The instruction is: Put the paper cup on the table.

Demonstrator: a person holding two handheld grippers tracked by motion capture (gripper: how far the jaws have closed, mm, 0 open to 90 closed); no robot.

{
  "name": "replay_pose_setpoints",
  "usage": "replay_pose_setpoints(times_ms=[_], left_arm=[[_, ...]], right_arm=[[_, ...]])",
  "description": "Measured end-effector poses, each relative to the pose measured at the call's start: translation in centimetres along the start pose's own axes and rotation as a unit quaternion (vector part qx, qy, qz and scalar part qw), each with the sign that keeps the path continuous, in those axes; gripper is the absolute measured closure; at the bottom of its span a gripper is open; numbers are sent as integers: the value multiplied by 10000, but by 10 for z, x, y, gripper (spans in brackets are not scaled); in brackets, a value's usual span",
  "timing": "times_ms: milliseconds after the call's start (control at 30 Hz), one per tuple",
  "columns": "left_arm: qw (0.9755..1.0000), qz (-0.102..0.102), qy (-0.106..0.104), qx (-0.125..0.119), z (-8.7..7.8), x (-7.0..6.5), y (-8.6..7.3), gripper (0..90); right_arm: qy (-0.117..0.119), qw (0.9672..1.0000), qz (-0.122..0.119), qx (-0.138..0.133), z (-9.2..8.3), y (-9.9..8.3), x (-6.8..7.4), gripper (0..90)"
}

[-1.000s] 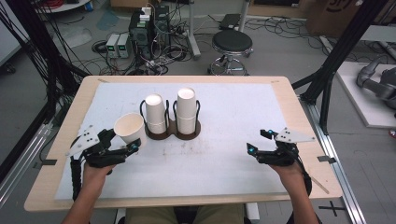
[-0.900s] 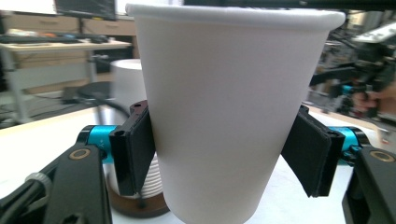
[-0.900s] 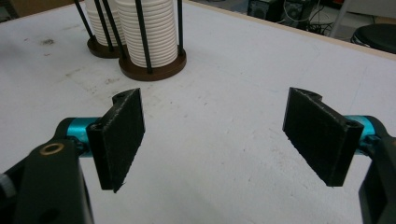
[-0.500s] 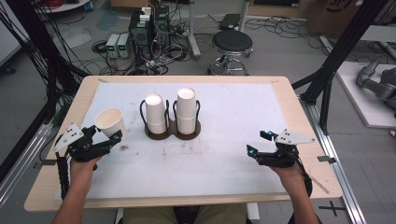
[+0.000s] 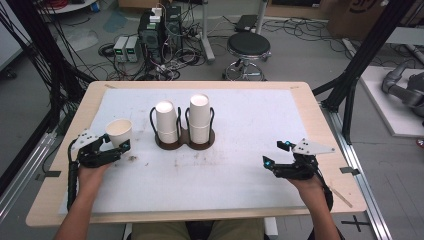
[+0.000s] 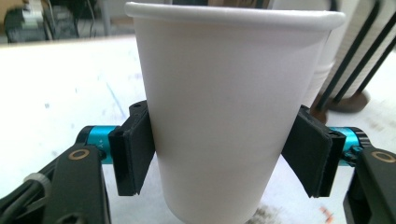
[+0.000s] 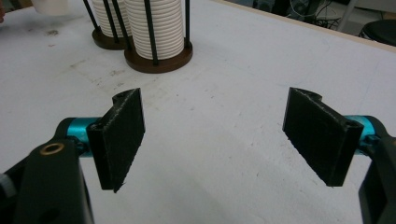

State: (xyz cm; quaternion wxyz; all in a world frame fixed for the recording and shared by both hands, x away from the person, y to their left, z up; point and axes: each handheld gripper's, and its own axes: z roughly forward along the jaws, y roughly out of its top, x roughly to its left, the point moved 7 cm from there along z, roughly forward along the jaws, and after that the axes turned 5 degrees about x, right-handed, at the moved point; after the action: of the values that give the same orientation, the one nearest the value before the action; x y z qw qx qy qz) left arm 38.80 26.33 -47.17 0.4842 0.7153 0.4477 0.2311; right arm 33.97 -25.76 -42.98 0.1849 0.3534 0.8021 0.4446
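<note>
Now set the upright white paper cup (image 6: 231, 112), held by the left gripper (image 5: 114, 146) at the table's near left, flat before releasing; right gripper (image 5: 278, 154) idles wide open, near right.

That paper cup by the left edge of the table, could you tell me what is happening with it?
A person is working with a handheld gripper in each hand. The left gripper holds a single white paper cup upright between its fingers, low over the white mat, left of the holder carrying two cup stacks. Its fingers have just been opening slightly, though they are in contact with the cup. The right gripper waits open and empty over the mat.
</note>
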Motion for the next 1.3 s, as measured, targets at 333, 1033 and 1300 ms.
replay_pose_setpoints(times_ms=[333,1033,1300], left_arm=[[9974,232,368,573,5,-4,-6,300],[9961,-520,262,657,-24,-9,-15,175],[9975,-571,414,-24,-58,-6,-4,174]], right_arm=[[11,10000,-30,22,0,-1,1,217],[54,9999,-36,77,-3,-3,0,217],[62,9999,-47,69,-4,-3,1,218]])
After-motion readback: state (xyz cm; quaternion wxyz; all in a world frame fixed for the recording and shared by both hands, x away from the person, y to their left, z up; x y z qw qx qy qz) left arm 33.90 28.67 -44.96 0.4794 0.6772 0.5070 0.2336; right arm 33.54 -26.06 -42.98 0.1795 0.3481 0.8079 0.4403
